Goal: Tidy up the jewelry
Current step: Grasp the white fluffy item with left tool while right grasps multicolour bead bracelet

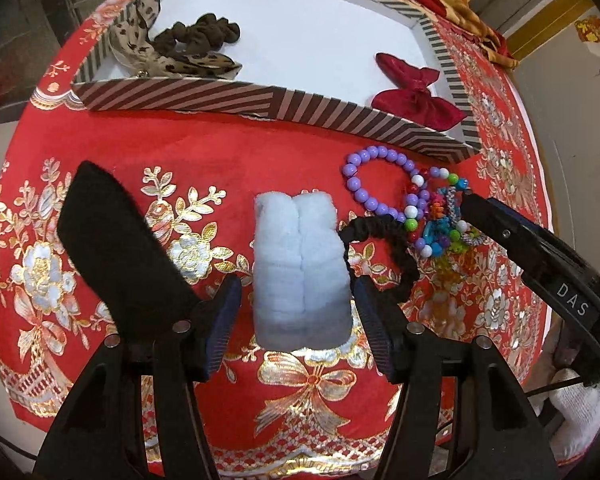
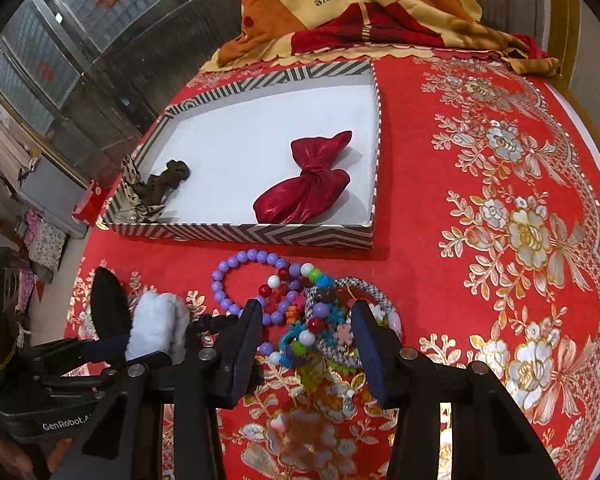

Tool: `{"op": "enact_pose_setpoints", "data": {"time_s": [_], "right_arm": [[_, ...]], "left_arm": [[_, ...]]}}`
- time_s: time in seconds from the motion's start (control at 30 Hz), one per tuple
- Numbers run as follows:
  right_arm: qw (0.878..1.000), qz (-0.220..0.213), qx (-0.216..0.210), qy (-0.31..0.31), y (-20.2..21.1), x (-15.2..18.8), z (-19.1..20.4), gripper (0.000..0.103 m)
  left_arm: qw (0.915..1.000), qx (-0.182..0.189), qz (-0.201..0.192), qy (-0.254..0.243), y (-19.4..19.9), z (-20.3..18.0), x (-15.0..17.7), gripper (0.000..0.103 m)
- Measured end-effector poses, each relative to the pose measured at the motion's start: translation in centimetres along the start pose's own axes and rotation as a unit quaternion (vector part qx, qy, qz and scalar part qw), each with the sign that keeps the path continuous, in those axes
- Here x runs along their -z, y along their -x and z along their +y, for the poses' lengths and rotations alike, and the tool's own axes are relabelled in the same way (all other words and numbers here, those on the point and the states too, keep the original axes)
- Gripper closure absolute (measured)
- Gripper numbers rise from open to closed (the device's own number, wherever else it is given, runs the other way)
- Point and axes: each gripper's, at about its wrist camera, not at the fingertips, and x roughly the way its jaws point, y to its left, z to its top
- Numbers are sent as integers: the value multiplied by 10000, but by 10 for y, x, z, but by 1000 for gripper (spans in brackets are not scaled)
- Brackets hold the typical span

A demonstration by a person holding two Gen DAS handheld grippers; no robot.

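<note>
Mid-sort, striped box (image 2: 236, 236) already holding red bow (image 2: 306, 178). Left claw (image 1: 296, 312) gaping wide around fluffy pale-blue hair tie (image 1: 300, 264) in front of box, not pinching yet. Right claw (image 2: 306, 344) hanging wide over bead bracelet pile (image 2: 300, 312) just beside it. Next, probably: squeeze, lift, drop into box.

We see a round bench under a red cloth (image 2: 420, 208) with gold flowers. On it lie a striped tray (image 2: 260, 236), a pale blue fluffy scrunchie (image 1: 300, 268), a black band (image 1: 384, 240), a black pad (image 1: 116, 240), a purple bead bracelet (image 2: 240, 280) touching a tangle of coloured trinkets (image 2: 324, 328), and a patterned blanket (image 2: 360, 12) at the far edge.
</note>
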Motion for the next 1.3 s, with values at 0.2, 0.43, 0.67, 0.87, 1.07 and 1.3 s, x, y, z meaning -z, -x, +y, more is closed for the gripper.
{"op": "enact_pose_setpoints", "data": {"time_s": [0.2,0.43,0.67,0.87,1.07,1.3], "right_arm": [[9999,142,-33,-78,-16,-4,-5,88],[9997,-42,-229,15,5,-4,2,94],[9978,-432,-503,93,44,-14,19,94],[9954,-704,-579,293,67,-31,36,94],[9937,-826,-631,419,71,-53,48,94],[9939,-788,-605,480,57,-79,59,94]], "left_arm": [[10000,-7,45,25,-9,5,-3,57],[9998,39,-155,-87,3,8,-3,70],[9985,89,-536,-102,40,15,-11,71],[9970,-35,-771,-106,60,15,-27,71],[9945,-136,-1020,-172,77,16,-51,71],[9929,-330,-1125,-204,77,19,-93,71]]}}
